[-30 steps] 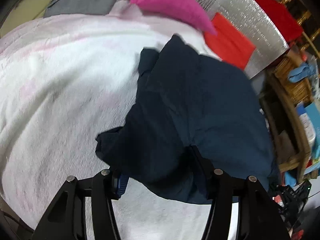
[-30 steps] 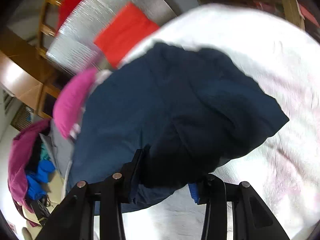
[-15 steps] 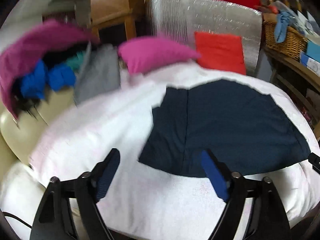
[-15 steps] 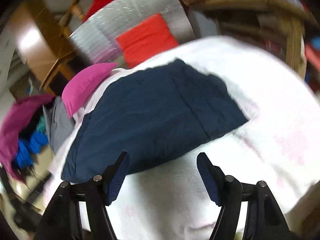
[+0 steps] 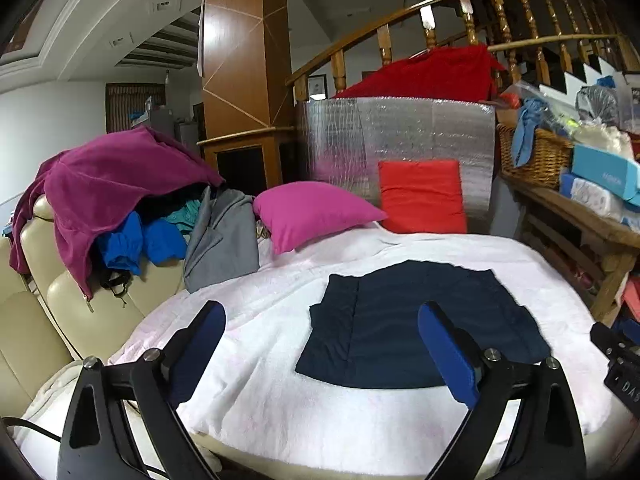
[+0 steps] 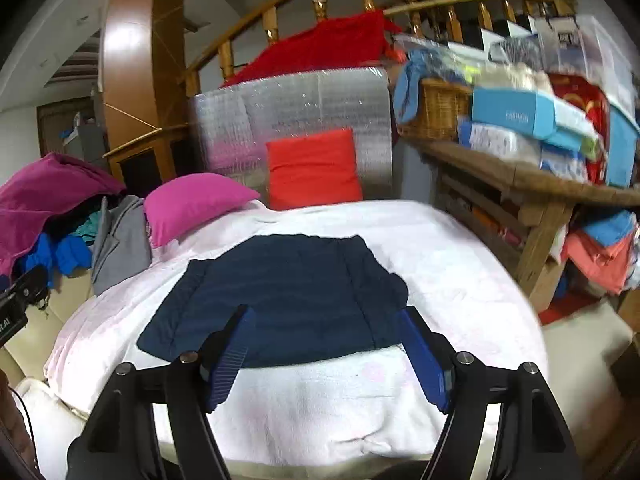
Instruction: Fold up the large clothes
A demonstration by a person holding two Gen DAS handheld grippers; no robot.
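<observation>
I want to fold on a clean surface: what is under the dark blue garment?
The dark blue garment lies flat on a white blanket that spreads out on all sides of it. What the blanket rests on is covered; only a cream seat shows at its left edge.

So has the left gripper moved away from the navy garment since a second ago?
Yes. The left gripper has lifted up and back off the navy garment, which now lies flat on the white blanket; fingers opening, empty.

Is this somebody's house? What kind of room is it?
Most likely a lived-in room of a home, beside a staircase. A wooden stair railing runs behind, a cream sofa is heaped with clothes, and a navy garment lies flat on a white blanket for folding.
</observation>
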